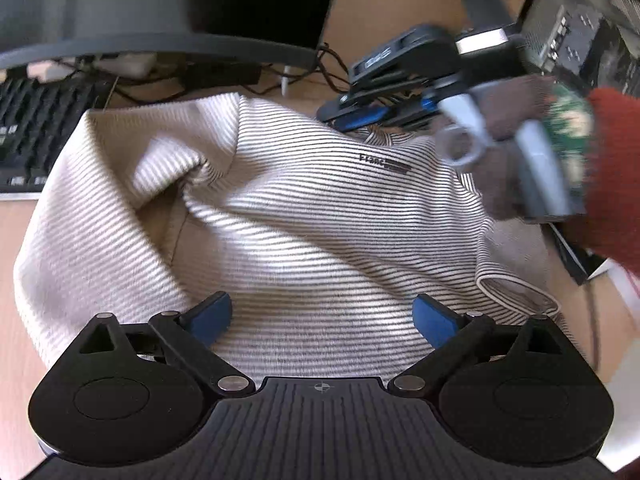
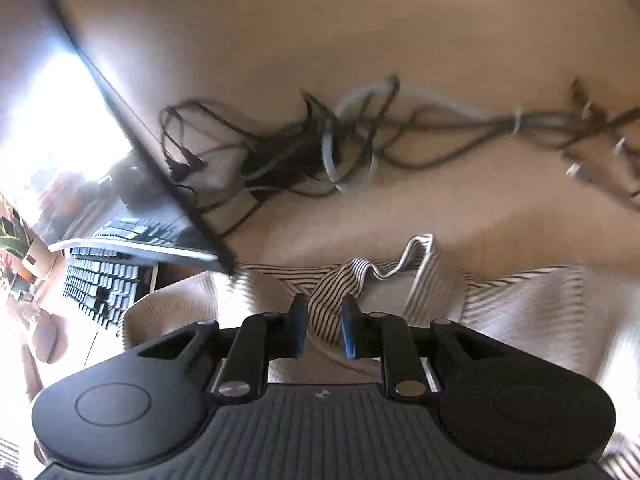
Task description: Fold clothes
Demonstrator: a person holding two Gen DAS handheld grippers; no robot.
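A cream shirt with thin dark stripes (image 1: 304, 216) lies rumpled on the wooden desk, printed text near its collar. My left gripper (image 1: 322, 316) is open just above the shirt's near part, holding nothing. My right gripper (image 2: 324, 320) is shut on a striped fold of the shirt (image 2: 336, 292) near the collar. In the left wrist view the right gripper (image 1: 384, 104) shows at the shirt's far edge, held by a hand with a red sleeve (image 1: 612, 176).
A black keyboard (image 1: 36, 120) lies left of the shirt, under a monitor stand (image 1: 160, 44). Tangled cables (image 2: 320, 148) lie on the desk (image 2: 360, 40) beyond the shirt. A dark computer case (image 1: 584, 32) stands at the far right.
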